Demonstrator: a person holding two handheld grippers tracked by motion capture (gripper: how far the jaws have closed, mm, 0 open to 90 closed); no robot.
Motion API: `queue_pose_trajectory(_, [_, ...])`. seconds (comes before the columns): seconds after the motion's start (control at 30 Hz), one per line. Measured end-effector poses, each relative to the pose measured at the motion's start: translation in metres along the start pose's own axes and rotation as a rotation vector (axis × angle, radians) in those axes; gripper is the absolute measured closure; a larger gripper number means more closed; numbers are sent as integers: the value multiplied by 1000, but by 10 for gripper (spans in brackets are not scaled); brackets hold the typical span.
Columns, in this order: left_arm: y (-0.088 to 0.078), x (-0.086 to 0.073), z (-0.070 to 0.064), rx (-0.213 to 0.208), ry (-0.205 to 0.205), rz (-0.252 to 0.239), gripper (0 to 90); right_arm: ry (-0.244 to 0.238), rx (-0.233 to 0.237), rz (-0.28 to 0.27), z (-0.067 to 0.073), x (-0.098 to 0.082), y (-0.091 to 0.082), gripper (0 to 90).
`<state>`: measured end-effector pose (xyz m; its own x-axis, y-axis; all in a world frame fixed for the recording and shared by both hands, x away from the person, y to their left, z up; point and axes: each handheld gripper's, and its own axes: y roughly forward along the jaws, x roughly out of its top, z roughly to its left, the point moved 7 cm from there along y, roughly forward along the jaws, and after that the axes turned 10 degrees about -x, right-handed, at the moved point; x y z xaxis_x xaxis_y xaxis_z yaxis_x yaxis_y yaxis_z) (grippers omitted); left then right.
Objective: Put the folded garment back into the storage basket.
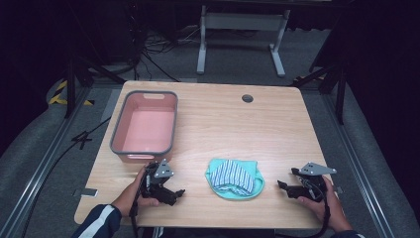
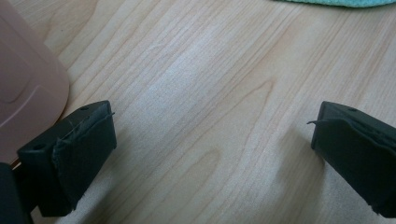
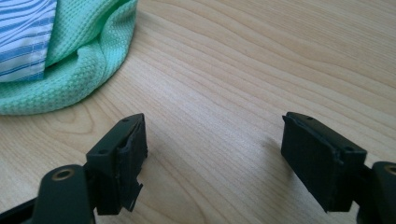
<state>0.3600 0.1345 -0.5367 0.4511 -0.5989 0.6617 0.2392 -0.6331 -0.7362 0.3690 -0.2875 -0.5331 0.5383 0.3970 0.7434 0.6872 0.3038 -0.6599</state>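
Note:
A crumpled green cloth [image 1: 235, 179] lies near the table's front edge with a blue-and-white striped cloth [image 1: 232, 173] on top of it. My left gripper [image 1: 174, 193] rests on the wood to its left, jaws wide apart and empty, just below the pink tub [image 1: 144, 124]. To the cloths' right sits my right gripper [image 1: 283, 187], also open and empty, pointing toward them. The right gripper view has the green cloth [image 3: 79, 60] and the striped cloth [image 3: 23, 37] at its upper left. A strip of green cloth [image 2: 336, 3] edges the top of the left gripper view.
The pink tub with a grey rim stands empty at the table's left; its corner [image 2: 25, 84] is close to my left jaw. A round cable hole [image 1: 247, 98] sits at the table's far side. Bare wood lies between tub and cloths.

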Motion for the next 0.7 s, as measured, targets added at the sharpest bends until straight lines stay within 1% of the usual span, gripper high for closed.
queue_pose_trajectory(0.2, [0, -1, -1, -12, 8, -2, 3, -3, 2, 1, 0, 0, 0, 230])
queue_pose_trajectory(0.23, [-1, -1, -1, -12, 14, 4, 3, -4, 1, 3, 0, 0, 0, 230])
queue_pose_trajectory(0.3, [-1, -2, -2, -17, 12, 2, 5, 0, 1, 7, 0, 1, 0, 223])
queue_pose_trajectory(0.4, [-1, -2, -2, -27, 24, 1, 6, -2, 0, 14, -1, 1, 0, 217])
queue_pose_trajectory(0.43, [-2, -1, -2, -26, 23, 9, 10, 1, -5, 19, 0, 1, 0, 216])
queue_pose_trajectory(0.5, [-2, 0, -4, -22, 15, 20, 40, 11, -13, 29, 0, 2, 1, 211])
queue_pose_trajectory(0.53, [-2, 2, -5, -28, 22, 9, 72, 18, -16, 35, 1, 3, 1, 212])
queue_pose_trajectory(0.57, [-2, 3, -7, -31, 29, 8, 122, 18, -15, 38, 2, 3, 1, 231])
queue_pose_trajectory(0.6, [-2, 5, -7, -37, 34, 12, 157, 9, -7, 41, 4, 5, 1, 297])
queue_pose_trajectory(0.63, [-1, 6, -8, -38, 31, 19, 163, -1, 4, 37, 6, 6, 0, 338])
queue_pose_trajectory(0.7, [1, 9, -9, -39, 37, 20, 183, 3, 35, 27, 12, 10, -2, 338])
